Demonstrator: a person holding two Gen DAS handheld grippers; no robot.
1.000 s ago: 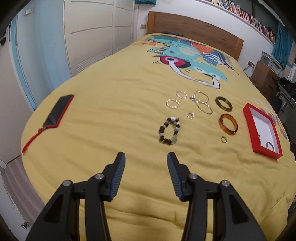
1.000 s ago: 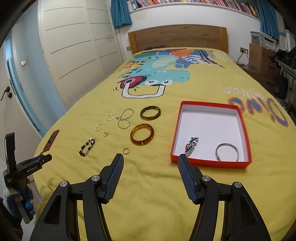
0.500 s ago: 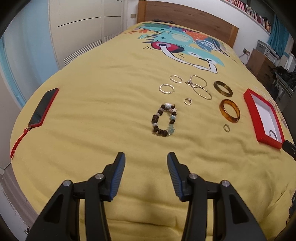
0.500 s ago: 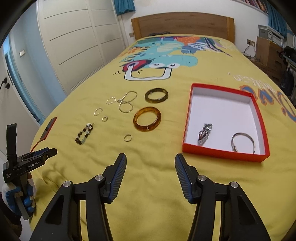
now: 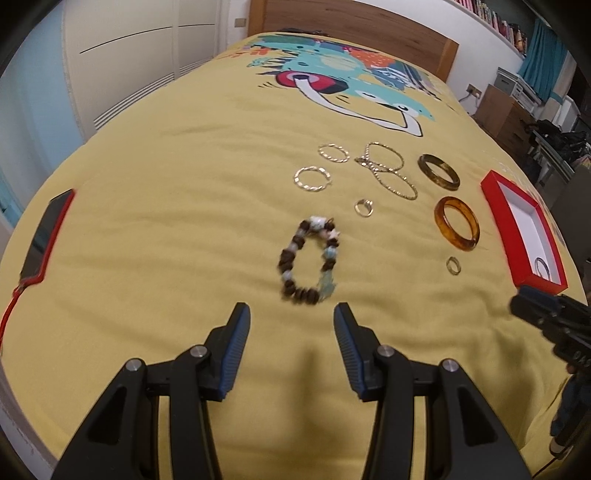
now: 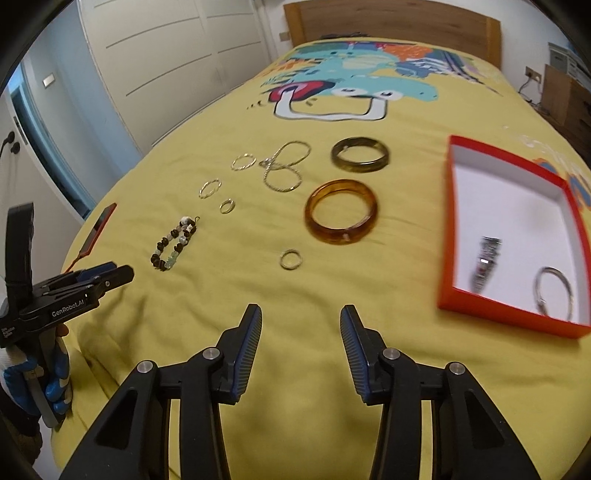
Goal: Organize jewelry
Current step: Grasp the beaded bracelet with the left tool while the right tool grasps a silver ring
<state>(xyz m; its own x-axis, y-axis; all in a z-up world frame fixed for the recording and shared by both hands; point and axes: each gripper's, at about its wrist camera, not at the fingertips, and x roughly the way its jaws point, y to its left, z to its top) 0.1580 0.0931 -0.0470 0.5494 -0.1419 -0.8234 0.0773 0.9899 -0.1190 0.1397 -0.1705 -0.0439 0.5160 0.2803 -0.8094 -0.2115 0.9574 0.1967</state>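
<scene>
Jewelry lies on a yellow bedspread. A brown and pale beaded bracelet [image 5: 308, 256] lies just ahead of my open, empty left gripper [image 5: 291, 319]; it also shows in the right wrist view [image 6: 173, 243]. An amber bangle [image 6: 341, 211], a dark green bangle [image 6: 360, 154], a thin chain [image 6: 284, 166], two thin hoops [image 6: 243, 161] and a small ring [image 6: 291, 259] lie ahead of my open, empty right gripper [image 6: 301, 321]. A red box [image 6: 447, 236] at the right holds a silver watch [image 6: 485, 260] and a silver bangle [image 6: 554, 291].
A phone in a red case [image 5: 46, 234] lies at the bed's left edge. The wooden headboard [image 6: 391, 29] is at the far end. White wardrobe doors [image 6: 166, 55] stand left of the bed. A cabinet [image 5: 498, 107] stands at the right.
Both grippers have moved forward and lower toward the bedspread. The beaded bracelet and the small ring now sit closer to the fingertips. Nothing was picked up.
</scene>
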